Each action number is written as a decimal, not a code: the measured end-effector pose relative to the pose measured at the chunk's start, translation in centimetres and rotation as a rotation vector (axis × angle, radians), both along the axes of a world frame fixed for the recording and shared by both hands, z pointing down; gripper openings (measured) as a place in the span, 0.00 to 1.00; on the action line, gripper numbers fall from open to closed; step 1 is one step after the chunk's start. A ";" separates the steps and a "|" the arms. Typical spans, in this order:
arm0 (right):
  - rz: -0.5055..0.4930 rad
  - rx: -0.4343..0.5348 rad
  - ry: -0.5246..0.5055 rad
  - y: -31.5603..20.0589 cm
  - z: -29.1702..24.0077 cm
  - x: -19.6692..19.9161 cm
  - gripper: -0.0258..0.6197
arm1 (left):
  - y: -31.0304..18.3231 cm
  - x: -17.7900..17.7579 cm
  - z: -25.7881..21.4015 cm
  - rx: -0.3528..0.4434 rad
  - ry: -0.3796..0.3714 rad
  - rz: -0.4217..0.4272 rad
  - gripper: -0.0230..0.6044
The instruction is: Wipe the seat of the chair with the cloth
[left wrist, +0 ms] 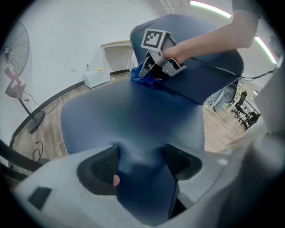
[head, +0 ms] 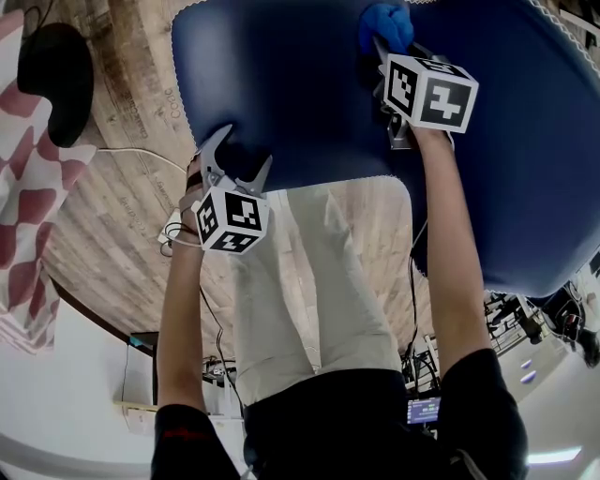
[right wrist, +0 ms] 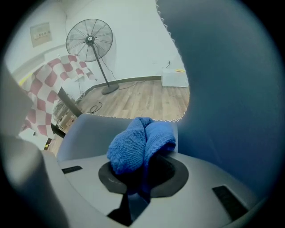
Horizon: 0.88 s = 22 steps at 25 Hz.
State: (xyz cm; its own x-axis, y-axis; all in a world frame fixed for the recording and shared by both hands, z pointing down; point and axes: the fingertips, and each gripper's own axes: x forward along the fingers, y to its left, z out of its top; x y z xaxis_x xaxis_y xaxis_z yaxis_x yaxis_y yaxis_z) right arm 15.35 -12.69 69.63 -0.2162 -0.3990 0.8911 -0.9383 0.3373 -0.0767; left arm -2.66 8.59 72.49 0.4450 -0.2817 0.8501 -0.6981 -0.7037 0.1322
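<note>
The dark blue chair seat (head: 281,84) fills the top of the head view, with its backrest (head: 506,187) rising on the right. My left gripper (head: 237,167) is at the seat's near edge, and that edge fills the gap between its pads (left wrist: 104,167). My right gripper (head: 382,49) is at the far side of the seat beside the backrest, shut on a bunched bright blue cloth (head: 384,23). In the right gripper view the cloth (right wrist: 140,142) bulges out of the jaws in front of the backrest (right wrist: 231,89). The left gripper view shows the right gripper (left wrist: 147,73) pressing the cloth (left wrist: 141,79) down where seat meets backrest.
A standing fan (right wrist: 90,38) is on the wooden floor, and its black base (head: 54,80) lies left of the chair. A red-and-white checkered fabric (head: 28,187) hangs at far left. A white box (left wrist: 95,78) sits by the wall. Cables trail on the floor.
</note>
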 end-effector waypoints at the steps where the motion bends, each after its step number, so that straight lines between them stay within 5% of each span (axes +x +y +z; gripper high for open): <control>1: 0.007 -0.006 -0.012 0.0 0.0 0.0 0.11 | 0.0 0.0 0.0 0.003 0.000 -0.002 0.57; 11: 0.097 -0.097 -0.125 -0.2 0.3 -0.4 0.11 | 0.0 -0.3 -0.1 0.006 0.007 -0.002 0.57; 22: 0.031 -0.080 -0.045 -0.2 0.4 0.0 0.11 | -0.1 0.2 -0.1 0.010 0.009 0.001 0.57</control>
